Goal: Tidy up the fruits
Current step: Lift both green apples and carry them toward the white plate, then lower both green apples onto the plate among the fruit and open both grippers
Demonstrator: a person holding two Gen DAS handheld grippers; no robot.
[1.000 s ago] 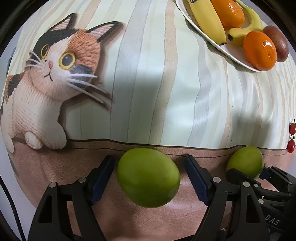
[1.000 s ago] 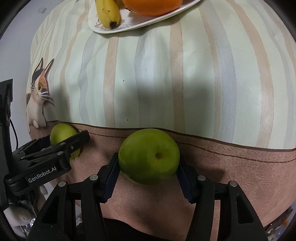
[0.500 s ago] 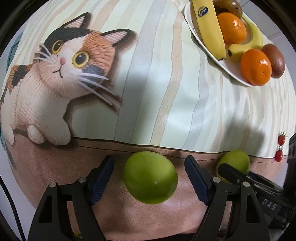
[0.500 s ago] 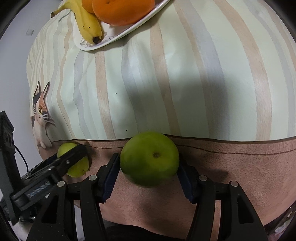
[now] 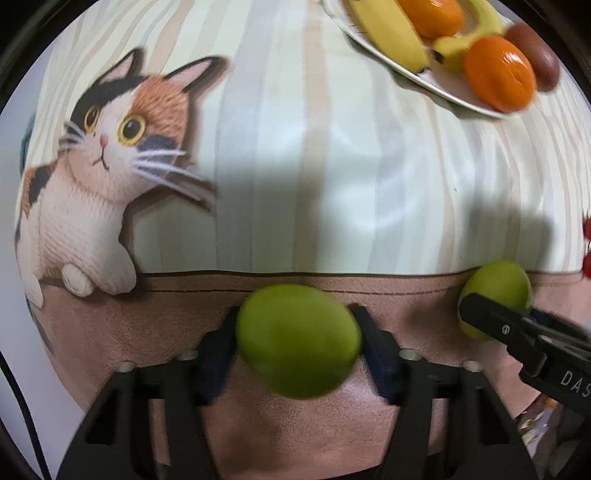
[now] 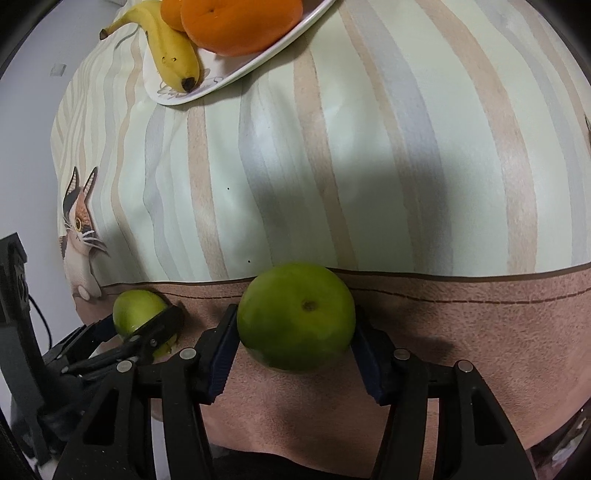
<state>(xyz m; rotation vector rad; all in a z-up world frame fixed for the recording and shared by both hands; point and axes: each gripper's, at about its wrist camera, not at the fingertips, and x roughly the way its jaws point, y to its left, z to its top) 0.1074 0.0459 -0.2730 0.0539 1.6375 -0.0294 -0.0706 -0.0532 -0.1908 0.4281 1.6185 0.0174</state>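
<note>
My left gripper [image 5: 297, 341] is shut on a green fruit [image 5: 298, 340] above the brown front band of the tablecloth. My right gripper [image 6: 293, 326] is shut on a second green fruit [image 6: 295, 317], held level with it. Each gripper with its fruit shows at the edge of the other's view: the right one in the left wrist view [image 5: 495, 301], the left one in the right wrist view [image 6: 138, 314]. A white plate [image 5: 439, 90] at the far right holds bananas [image 5: 388, 31], oranges [image 5: 498, 74] and a brown fruit [image 5: 533, 61]; it also shows in the right wrist view [image 6: 236, 72].
The striped tablecloth has a printed cat [image 5: 99, 177] at the left. Small red cherry tomatoes [image 5: 586, 247] lie at the right edge of the left wrist view. The table's front edge runs just below the grippers.
My left gripper has closed on its green fruit; its pads stood apart from it before. Both grippers have shifted slightly, and the plate sits nearer in the views.
</note>
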